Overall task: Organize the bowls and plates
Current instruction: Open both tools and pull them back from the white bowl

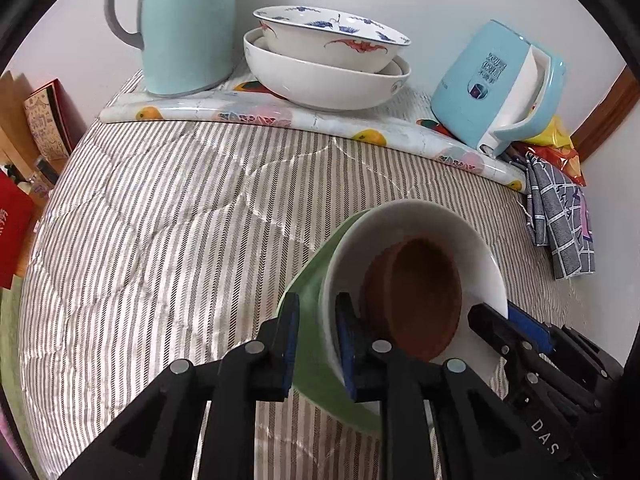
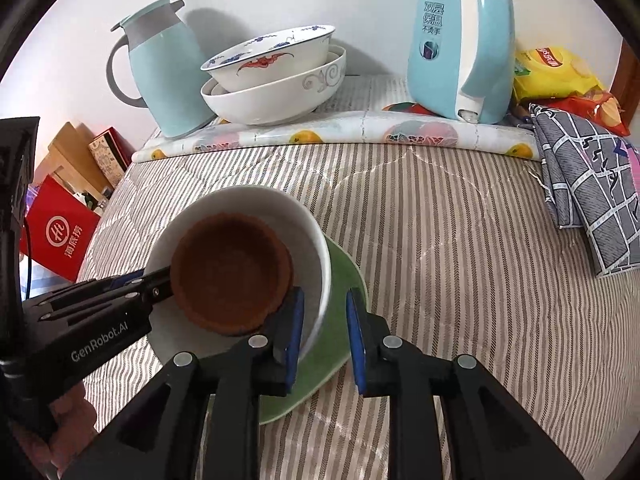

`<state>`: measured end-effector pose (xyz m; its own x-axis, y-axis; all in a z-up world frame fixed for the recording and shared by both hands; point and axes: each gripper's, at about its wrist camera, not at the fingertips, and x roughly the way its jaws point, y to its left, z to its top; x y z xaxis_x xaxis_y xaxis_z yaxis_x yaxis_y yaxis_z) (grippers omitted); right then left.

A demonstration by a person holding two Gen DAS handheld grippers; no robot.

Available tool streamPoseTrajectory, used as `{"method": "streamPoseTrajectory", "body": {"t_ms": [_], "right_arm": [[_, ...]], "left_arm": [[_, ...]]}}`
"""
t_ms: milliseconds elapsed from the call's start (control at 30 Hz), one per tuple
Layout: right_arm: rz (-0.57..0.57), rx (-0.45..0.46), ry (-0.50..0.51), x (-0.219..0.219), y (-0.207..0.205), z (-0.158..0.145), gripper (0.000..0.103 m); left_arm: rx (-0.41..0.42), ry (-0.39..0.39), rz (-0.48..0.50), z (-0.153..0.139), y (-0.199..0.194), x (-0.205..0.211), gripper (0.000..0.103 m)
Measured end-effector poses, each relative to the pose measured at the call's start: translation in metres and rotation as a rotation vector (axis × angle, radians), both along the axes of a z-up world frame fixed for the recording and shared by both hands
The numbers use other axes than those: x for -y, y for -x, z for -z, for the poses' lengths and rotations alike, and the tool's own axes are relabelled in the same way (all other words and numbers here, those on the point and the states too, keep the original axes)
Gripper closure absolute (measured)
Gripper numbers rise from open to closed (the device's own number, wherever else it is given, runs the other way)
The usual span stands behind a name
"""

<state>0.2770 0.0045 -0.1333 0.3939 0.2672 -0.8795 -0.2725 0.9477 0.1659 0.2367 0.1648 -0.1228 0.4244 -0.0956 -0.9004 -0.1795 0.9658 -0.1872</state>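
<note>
Looking steeply down on a three-piece stack on the striped quilted surface (image 1: 160,220): showing a green plate (image 2: 344,280) at the bottom, carrying a white bowl (image 1: 420,216) on it, and cradling a small brown bowl (image 2: 228,268) inside that, leaning against the bowl's near wall. Straddling the stack's edge with the left gripper (image 1: 318,308), placing one blue-padded finger outside the green rim and the other inside the white bowl just beside the brown one; keeping the jaws narrowly parted with plate rim and bowl wall filling the gap, but not showing clearly whether the pads are pressing or merely bracketing. Straddling the opposite side with the right gripper (image 2: 325,300), setting one pad inside the white bowl near the brown bowl and hanging the other out over the green plate; holding the jaws slightly open there, leaving a sliver of green visible between the outer pad and the bowl wall, so gripping nothing. Showing, well apart at the back against the wall, a patterned bowl (image 1: 332,40) nesting in a larger white bowl (image 1: 320,84), standing between a pale green jug (image 1: 188,28) and a blue kettle (image 1: 492,84) behind a rolled fruit-print sheet (image 1: 240,114), with a checked cloth (image 1: 560,224) lying at the right edge.
</note>
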Motion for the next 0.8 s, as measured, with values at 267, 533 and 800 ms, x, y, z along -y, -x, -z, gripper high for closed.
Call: {"method": "streamPoseTrajectory", "body": {"t_ms": [267, 533, 800], "right_arm": [[-0.011, 0.03, -0.019, 0.008, 0.024, -0.015, 0.079], [0.017, 0.101, -0.036, 0.03, 0.062, -0.053, 0.079], [0.092, 0.2, 0.005, 0.065, 0.109, -0.093, 0.058]], "left_arm": [[0.044, -0.01, -0.008, -0.022, 0.024, 0.001, 0.084], [0.137, -0.03, 0.006, -0.06, 0.059, 0.014, 0.084], [0.252, -0.041, 0.06, -0.096, 0.102, 0.048, 0.079]]}}
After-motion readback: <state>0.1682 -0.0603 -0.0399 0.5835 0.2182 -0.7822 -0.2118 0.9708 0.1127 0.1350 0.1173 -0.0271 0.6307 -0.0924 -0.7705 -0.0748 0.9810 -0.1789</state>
